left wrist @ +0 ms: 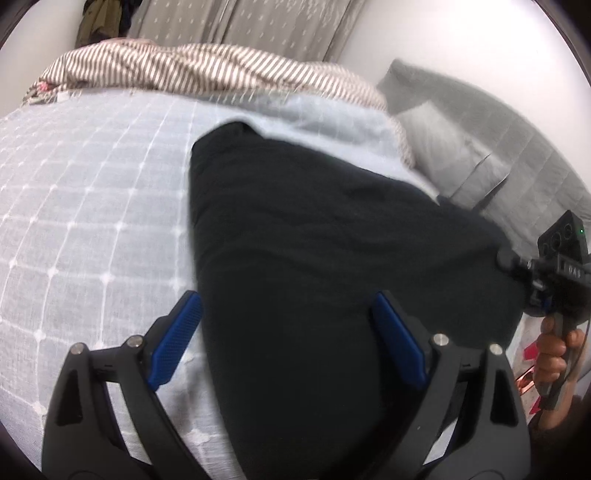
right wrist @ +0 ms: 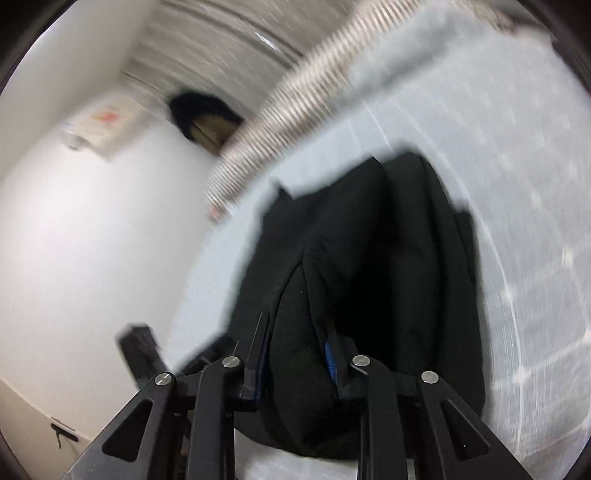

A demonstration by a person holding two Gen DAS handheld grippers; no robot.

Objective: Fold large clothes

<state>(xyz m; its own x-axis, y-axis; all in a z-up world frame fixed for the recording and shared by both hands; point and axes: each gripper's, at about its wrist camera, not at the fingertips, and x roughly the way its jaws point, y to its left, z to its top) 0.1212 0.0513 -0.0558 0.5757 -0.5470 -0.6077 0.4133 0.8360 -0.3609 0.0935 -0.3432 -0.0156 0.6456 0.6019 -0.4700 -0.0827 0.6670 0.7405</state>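
A bed (left wrist: 92, 192) spread with a pale blue checked cover fills most of both views, a brown-and-white striped duvet (left wrist: 192, 70) heaped along its far side, a grey pillow (left wrist: 443, 147) at one end and patterned curtains (left wrist: 258, 26) hanging behind. On the cover lies the black garment (left wrist: 332, 258), a large dark piece of clothing that stretches from the near edge of the bed toward the duvet; in the left wrist view it looks laid out in a long, fairly flat panel, while the right wrist view shows it bunched into lengthwise ridges with a seam running up the middle. The left tongs (left wrist: 288, 332) hang just above the near part of the cloth with their blue pads standing wide apart, one over the bed cover and one over the black fabric, gripping nothing. The right tongs (right wrist: 295, 354) are clamped on a thick gathered fold of the garment, cloth bulging between and around the fingers, and the blur in that view suggests the fold is in motion. A hand (left wrist: 554, 354) grips the handle of that right tool at the edge of the left view. Judging by the layout, the folding appears under way but far from finished: one edge is gathered, and the garment still sprawls over much of the bed, with no compact stack yet formed.
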